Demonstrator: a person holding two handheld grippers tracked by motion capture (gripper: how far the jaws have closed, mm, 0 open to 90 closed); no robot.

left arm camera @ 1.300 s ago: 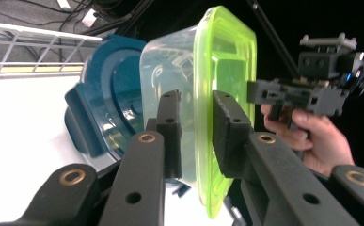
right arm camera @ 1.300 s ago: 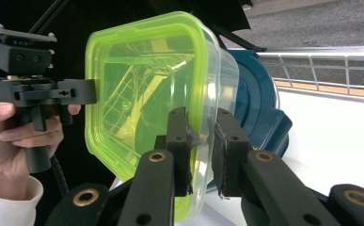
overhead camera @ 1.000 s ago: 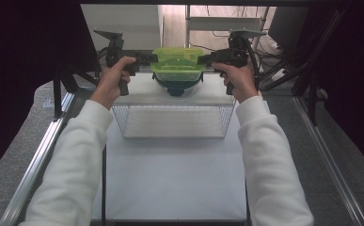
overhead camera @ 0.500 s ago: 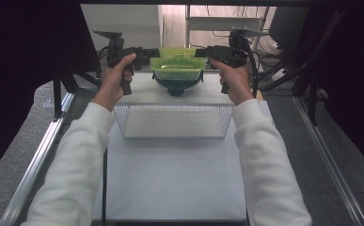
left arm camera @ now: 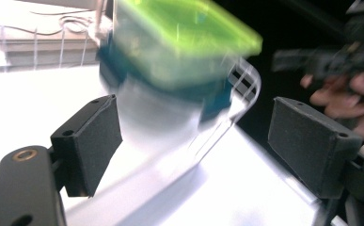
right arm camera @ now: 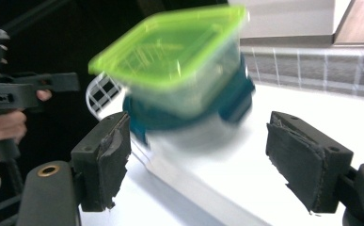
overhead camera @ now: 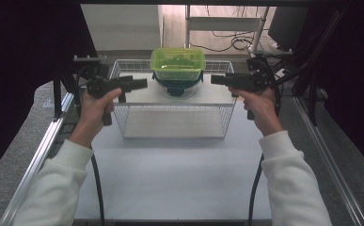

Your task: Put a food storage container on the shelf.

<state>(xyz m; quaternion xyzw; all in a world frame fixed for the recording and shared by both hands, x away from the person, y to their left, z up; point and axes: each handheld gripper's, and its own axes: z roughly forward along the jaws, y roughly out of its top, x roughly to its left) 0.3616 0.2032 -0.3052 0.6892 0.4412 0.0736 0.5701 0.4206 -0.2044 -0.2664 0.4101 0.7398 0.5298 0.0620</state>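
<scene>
1. A green-lidded container point(overhead camera: 178, 63) sits on a teal-lidded container point(overhead camera: 176, 87) inside the wire basket point(overhead camera: 172, 127).
2. The left gripper point(overhead camera: 142, 84) has just been opening; its jaws stand wide with nothing in their grip.
3. The right gripper point(overhead camera: 216, 79) likewise.

A white, metal-edged surface point(overhead camera: 170, 183) stands on grey speckled floor point(overhead camera: 19, 160), flanked by black curtains point(overhead camera: 24, 56), with a white metal-framed chair point(overhead camera: 226, 24) and black floor cables point(overhead camera: 226, 44) on brightly lit wooden flooring beyond.

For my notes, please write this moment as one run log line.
left tool: open, just released | right tool: open, just released | green-lid container: stacked on bowl in wire basket
</scene>
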